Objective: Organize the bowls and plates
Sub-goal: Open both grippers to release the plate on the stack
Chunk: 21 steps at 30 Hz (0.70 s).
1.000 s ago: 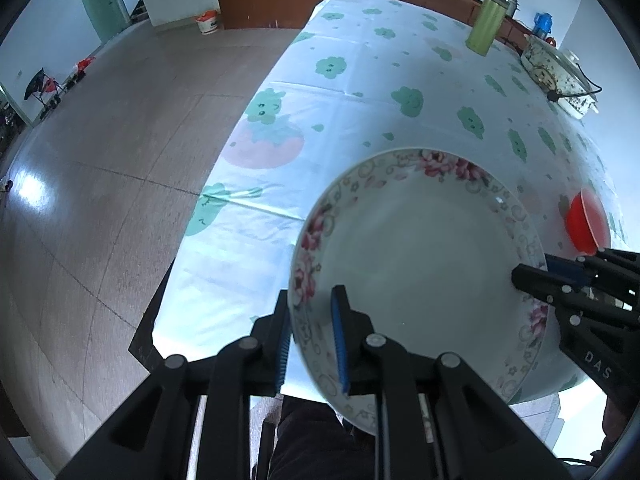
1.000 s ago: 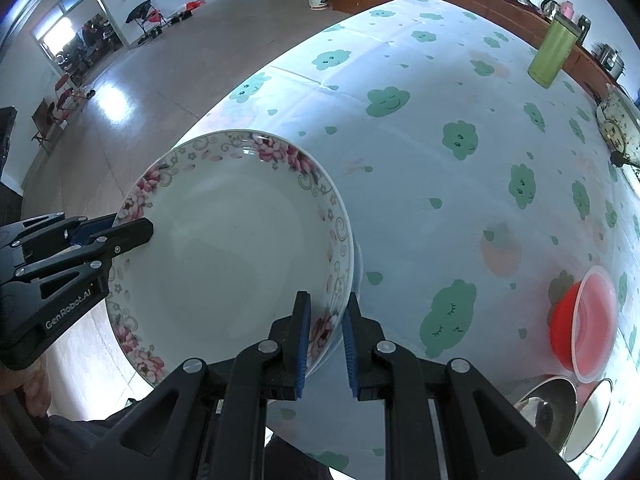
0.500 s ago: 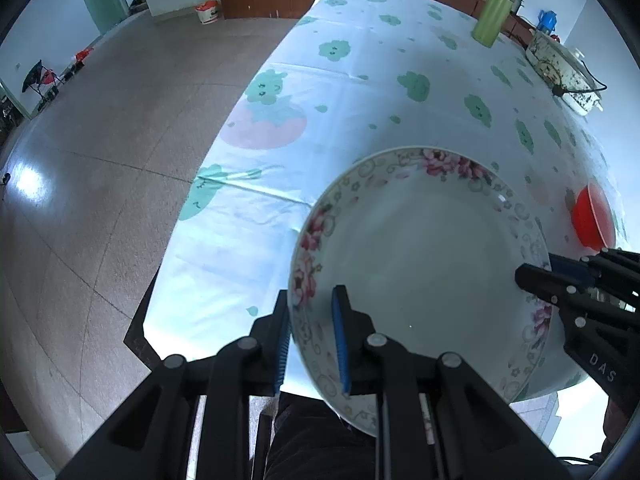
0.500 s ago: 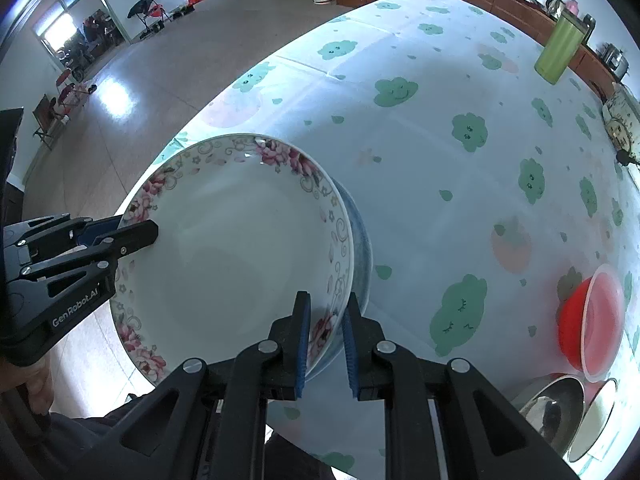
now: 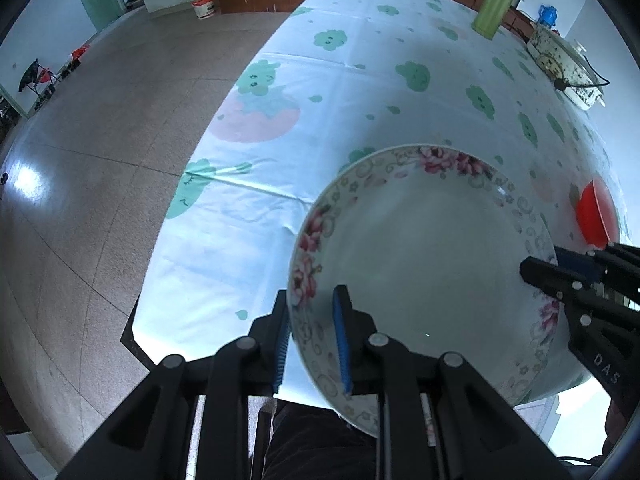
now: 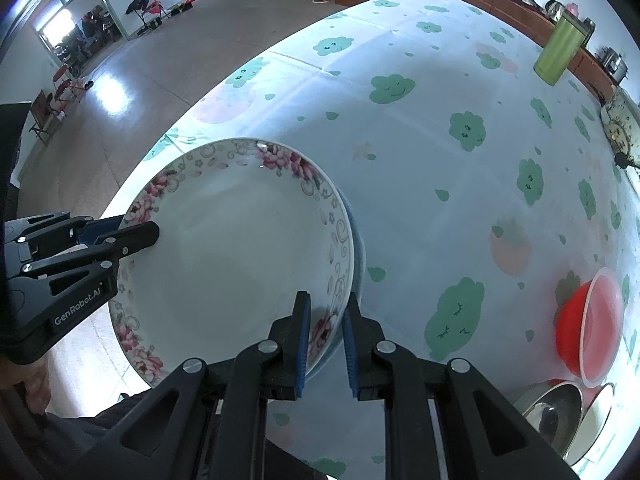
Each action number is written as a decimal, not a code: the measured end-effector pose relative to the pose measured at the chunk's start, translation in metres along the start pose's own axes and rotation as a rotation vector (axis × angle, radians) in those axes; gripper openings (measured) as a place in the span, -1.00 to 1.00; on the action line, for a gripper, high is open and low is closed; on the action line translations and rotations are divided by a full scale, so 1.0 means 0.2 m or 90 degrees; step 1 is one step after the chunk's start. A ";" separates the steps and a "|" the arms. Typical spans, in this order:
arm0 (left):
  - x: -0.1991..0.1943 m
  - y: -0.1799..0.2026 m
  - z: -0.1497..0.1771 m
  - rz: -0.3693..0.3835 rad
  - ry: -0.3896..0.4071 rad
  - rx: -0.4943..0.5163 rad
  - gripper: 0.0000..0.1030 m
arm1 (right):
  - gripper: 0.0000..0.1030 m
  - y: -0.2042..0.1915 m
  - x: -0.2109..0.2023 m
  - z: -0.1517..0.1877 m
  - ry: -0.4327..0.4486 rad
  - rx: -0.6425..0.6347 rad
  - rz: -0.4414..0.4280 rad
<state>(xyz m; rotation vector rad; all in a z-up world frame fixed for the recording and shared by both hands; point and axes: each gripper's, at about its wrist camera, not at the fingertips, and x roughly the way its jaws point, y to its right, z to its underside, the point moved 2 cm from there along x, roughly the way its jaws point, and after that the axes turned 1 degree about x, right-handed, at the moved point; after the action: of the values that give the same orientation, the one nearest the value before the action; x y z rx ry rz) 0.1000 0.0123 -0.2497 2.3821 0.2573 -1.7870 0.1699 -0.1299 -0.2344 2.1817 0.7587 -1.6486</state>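
A white plate with a pink flower rim (image 5: 420, 264) is held over the near edge of the table by both grippers. My left gripper (image 5: 310, 344) is shut on its left rim. My right gripper (image 6: 325, 344) is shut on its right rim; the same plate fills the left of the right wrist view (image 6: 240, 264). The right gripper shows at the right of the left wrist view (image 5: 568, 276), the left gripper at the left of the right wrist view (image 6: 120, 240). A bluish rim shows just under the plate's right edge (image 6: 360, 256).
The table (image 5: 360, 92) has a pale cloth with green clouds and strawberries. A red bowl (image 6: 588, 320) and metal bowls (image 6: 552, 408) sit at the near right. A green canister (image 6: 558, 54) and a cooker (image 5: 564, 64) stand at the far end. Floor lies to the left.
Both grippers have carried the plate a little forward over the table; the grip on both rims is unchanged.
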 end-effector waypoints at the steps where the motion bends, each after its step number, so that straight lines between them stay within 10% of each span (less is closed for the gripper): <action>1: 0.01 0.00 0.00 0.000 -0.002 -0.001 -0.62 | -0.66 0.00 0.00 0.00 0.001 0.000 0.001; 15: 0.02 0.04 0.00 -0.029 -0.001 0.011 -0.63 | -0.59 0.02 0.00 0.00 0.015 0.007 -0.002; 21: 0.00 0.02 -0.01 -0.032 0.013 -0.002 -0.30 | -0.08 -0.01 0.01 0.02 0.011 0.005 -0.035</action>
<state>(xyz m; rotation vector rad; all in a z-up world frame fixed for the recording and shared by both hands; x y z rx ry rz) 0.1019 0.0084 -0.2485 2.4130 0.3247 -1.7828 0.1664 -0.1300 -0.2363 2.2021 0.8262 -1.6641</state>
